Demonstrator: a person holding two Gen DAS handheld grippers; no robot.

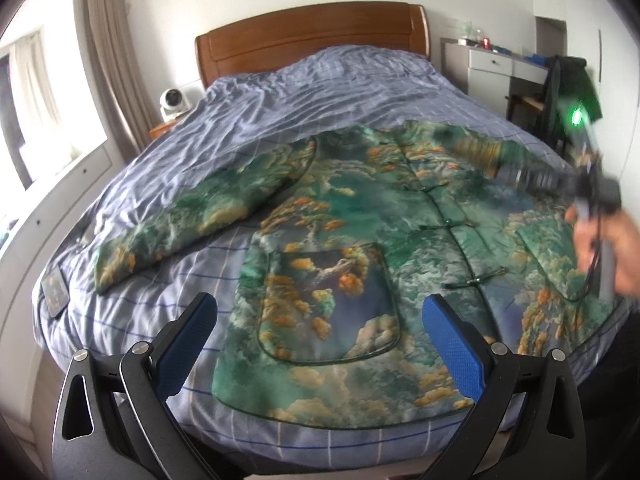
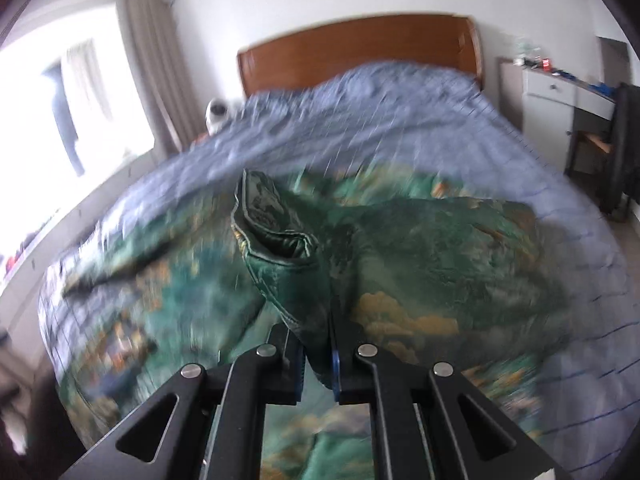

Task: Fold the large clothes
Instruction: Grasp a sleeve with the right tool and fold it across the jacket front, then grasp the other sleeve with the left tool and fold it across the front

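Observation:
A large green quilted jacket (image 1: 360, 216) with orange tree print lies front up on the bed, buttoned, one sleeve (image 1: 192, 216) spread out to the left. My left gripper (image 1: 320, 324) is open and empty, hovering above the jacket's lower left pocket (image 1: 332, 300). My right gripper (image 2: 316, 344) is shut on the cuff of the other sleeve (image 2: 280, 240) and holds it lifted over the jacket body. In the left wrist view the right gripper (image 1: 520, 172) shows blurred at the right, with the sleeve (image 1: 476, 148) in it.
The bed has a wrinkled blue checked cover (image 1: 304, 92) and a wooden headboard (image 1: 312, 36). A white fan (image 1: 173, 101) stands at the left of the headboard. A white desk (image 1: 496, 64) and a dark chair (image 1: 568, 92) stand at the right. A window with curtains (image 1: 108, 60) is on the left.

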